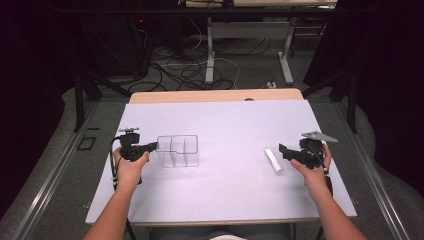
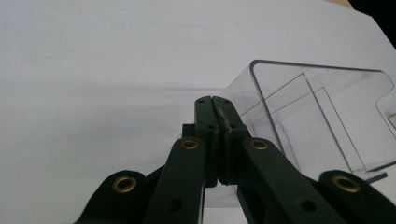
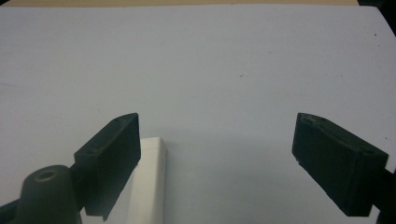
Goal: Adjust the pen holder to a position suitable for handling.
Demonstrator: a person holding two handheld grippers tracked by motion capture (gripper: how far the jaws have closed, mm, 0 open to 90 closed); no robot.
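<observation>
Forearms at frame bottom: left tool (image 1: 153,146) clamps the clear plastic divided box (image 1: 178,150); right tool (image 1: 283,150) gapes beside the white oblong block (image 1: 273,160), lying just left.

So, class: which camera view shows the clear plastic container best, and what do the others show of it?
The high view: the whole clear container stands on the table, its dividers visible, the shut left gripper at its left wall. The left gripper view gives one close corner and wall, cut off at the frame edge. The right gripper view faces bare table.
</observation>
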